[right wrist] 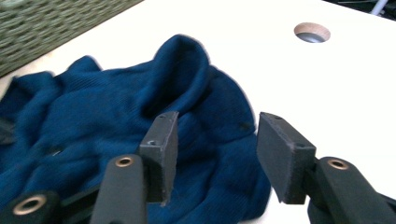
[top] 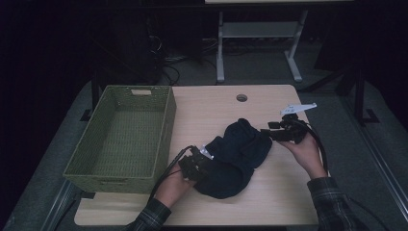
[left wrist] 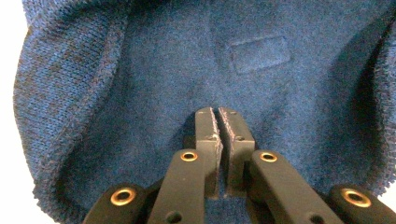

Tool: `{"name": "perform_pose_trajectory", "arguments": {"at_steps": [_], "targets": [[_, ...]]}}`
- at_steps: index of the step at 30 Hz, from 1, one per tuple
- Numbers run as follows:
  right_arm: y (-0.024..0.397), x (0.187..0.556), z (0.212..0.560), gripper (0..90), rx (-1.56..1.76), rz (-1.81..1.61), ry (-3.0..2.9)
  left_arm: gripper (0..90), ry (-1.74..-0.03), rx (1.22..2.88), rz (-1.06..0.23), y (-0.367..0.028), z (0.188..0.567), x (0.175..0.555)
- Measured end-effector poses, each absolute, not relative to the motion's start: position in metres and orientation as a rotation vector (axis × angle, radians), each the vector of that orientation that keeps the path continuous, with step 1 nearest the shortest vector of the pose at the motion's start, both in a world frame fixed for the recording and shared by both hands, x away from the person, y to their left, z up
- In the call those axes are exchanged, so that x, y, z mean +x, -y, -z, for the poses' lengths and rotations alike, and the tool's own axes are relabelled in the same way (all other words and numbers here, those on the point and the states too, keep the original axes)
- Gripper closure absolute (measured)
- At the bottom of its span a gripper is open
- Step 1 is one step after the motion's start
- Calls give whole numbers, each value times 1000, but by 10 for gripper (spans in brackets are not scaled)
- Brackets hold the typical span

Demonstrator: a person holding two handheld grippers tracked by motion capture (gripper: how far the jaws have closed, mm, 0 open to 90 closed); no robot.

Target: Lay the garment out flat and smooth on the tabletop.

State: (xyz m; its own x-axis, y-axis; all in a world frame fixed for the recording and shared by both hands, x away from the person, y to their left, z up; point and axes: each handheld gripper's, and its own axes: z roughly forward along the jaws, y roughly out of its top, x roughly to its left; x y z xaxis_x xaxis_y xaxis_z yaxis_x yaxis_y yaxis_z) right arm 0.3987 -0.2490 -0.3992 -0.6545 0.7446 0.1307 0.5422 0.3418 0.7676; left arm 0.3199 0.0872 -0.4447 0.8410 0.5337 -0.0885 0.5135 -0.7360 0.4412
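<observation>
Counter [top: 269, 202]: green basket [top: 122, 137] at left. Blue sweater [top: 238, 159] lies crumpled mid-counter beside it. Left tool [left wrist: 218, 122] clenched on sweater's near-left edge. Right tool [right wrist: 217, 149] released, above sweater's far-right end, not gripping.

high view: dim, dark surround | gripper views: bright, table overexposed, slight blur
</observation>
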Motion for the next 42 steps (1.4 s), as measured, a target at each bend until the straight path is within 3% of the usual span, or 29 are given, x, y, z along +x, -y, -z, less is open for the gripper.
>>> {"name": "perform_pose_trajectory", "arguments": {"at_steps": [8, 18, 23, 27, 31, 42], "targets": [[245, 437, 413, 509, 1194, -1184, -2375, 866, -783, 2553, -38, -89, 445, 322], [224, 456, 453, 495, 1216, -1119, -2485, 866, -790, 2550, -44, -89, 445, 321], [217, 457, 462, 555, 1190, -1059, -2522, 866, -788, 2552, -48, -88, 445, 321], [215, 456, 462, 667, 1145, -1001, -2520, 866, -787, 2556, -51, -88, 445, 321], [212, 453, 459, 720, 1110, -964, -2511, 866, -789, 2558, -54, -87, 445, 320], [231, 462, 422, 731, 1146, -971, -2331, 870, -788, 2569, -67, -86, 444, 320]]}}
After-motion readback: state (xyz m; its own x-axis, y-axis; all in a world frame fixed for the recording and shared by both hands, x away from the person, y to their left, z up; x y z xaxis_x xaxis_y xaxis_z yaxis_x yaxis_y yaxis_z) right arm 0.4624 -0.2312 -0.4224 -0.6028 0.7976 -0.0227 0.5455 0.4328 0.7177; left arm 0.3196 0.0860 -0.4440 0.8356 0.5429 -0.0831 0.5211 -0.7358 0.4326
